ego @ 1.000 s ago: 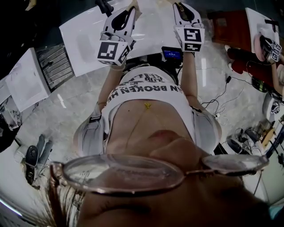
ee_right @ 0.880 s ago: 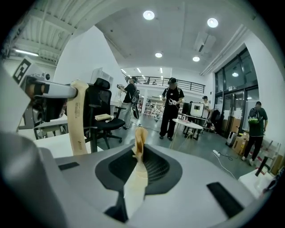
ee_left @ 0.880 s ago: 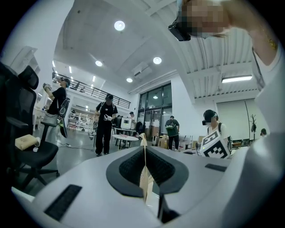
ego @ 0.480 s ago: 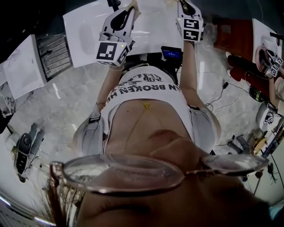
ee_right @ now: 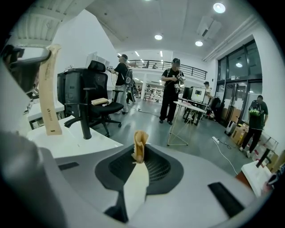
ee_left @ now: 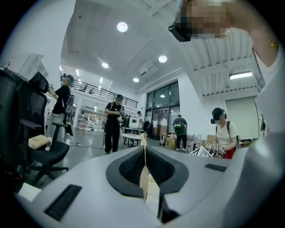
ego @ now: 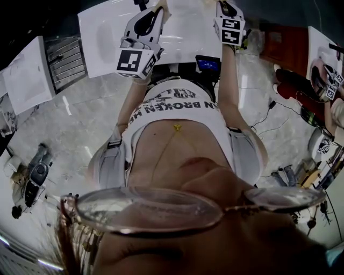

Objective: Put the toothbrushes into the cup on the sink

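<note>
In the left gripper view, my left gripper (ee_left: 144, 156) is shut on a thin pale wooden toothbrush (ee_left: 145, 180), seen edge-on and pointing forward. My right gripper (ee_right: 140, 153) is shut on a second toothbrush (ee_right: 135, 187), whose tan bristle head (ee_right: 140, 144) sticks out past the jaws. A flat wooden handle (ee_right: 49, 91) stands upright at the left of the right gripper view. In the head view both grippers are held out over the white sink top (ego: 183, 32), the left gripper (ego: 155, 9) beside the right gripper (ego: 223, 7). No cup shows in any view.
A black upright post (ee_right: 83, 120) rises from the white top (ee_right: 67, 142), with a black office chair (ee_right: 91, 95) behind it. Several people stand in the hall beyond. Cables and equipment lie on the floor at the right (ego: 279, 102).
The right gripper has moved further out over the white top, toward the upper edge of the head view. The left gripper has hardly shifted. Both still hold their toothbrushes.
</note>
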### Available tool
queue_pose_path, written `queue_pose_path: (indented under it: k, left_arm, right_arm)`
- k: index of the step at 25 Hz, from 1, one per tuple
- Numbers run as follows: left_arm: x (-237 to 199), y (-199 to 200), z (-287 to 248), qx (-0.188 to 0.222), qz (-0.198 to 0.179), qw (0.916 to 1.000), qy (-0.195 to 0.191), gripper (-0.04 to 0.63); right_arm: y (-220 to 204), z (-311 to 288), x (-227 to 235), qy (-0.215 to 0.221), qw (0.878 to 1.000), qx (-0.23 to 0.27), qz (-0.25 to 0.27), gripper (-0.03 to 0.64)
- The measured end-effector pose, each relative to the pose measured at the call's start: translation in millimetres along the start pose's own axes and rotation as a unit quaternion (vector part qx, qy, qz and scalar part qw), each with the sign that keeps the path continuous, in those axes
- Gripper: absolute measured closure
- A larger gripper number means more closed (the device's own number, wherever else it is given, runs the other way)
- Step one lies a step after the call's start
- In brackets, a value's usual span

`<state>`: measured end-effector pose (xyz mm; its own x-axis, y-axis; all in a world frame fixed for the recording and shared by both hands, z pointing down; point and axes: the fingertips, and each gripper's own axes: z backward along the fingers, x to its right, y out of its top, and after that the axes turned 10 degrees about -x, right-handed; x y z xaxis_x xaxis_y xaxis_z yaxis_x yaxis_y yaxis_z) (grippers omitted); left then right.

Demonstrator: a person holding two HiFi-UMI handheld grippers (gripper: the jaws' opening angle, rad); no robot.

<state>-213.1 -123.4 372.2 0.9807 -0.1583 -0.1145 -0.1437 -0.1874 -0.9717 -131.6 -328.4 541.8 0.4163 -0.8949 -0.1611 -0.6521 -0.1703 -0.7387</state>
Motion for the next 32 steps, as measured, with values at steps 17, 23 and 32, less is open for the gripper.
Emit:
queue_pose_path:
  k: [17,23,32]
  left_arm:
    - [-1,2,0,0.002,-0.010,0.9999,-0.003,0.575]
    - [-2,2,-3,0.000,-0.014,0.9999,-0.010,0.575]
    - [6,3,-23,-0.003,-0.021,0.9988,-0.045,0.575]
  right_arm:
    - [4,20,-6,0.012,0.999,0.030,-0.028,0.443]
    - [9,36,-3,-0.003,0.998,0.052,-0.047,0.443]
    - [8,70,-3,-0.013,0.995,0.079,-0.063,0.443]
